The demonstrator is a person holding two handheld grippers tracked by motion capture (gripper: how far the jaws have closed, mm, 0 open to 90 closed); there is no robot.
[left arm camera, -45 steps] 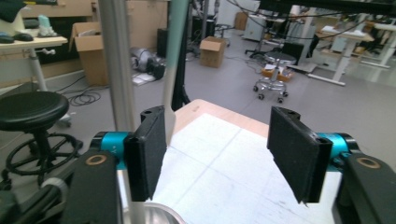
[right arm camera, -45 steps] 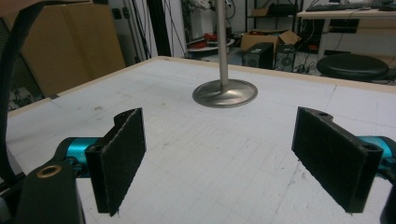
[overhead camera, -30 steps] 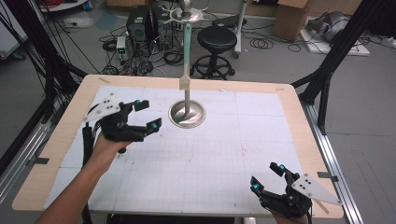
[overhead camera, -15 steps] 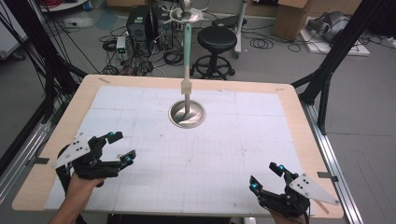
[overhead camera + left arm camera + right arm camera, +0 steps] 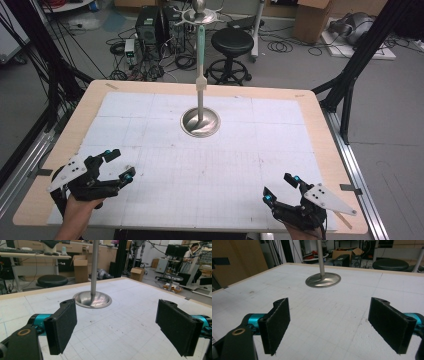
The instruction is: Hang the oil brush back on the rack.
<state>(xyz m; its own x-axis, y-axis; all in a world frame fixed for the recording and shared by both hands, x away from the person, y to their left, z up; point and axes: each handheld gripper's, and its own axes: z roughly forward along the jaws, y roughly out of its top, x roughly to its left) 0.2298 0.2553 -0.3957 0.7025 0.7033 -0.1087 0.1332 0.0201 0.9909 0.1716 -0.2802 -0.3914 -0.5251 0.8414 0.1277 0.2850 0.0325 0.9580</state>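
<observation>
Jaws gape wide on both the left gripper (image 5: pixel 119 165) and right gripper (image 5: pixel 281 186); shiny steel stand (image 5: pixel 200 121), round dished base, upright pole.

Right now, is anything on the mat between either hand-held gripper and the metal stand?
Nothing visible: bare grid mat lies between the left hand-held gripper, the right hand-held gripper and the metal stand. Both are open.

The left gripper (image 5: pixel 120 166) sits low at the near left, held in a hand (image 5: pixel 80 207), its jaws spread wide with nothing between them. The right gripper (image 5: pixel 280 189) sits at the near right, jaws likewise wide apart and holding nothing.
</observation>
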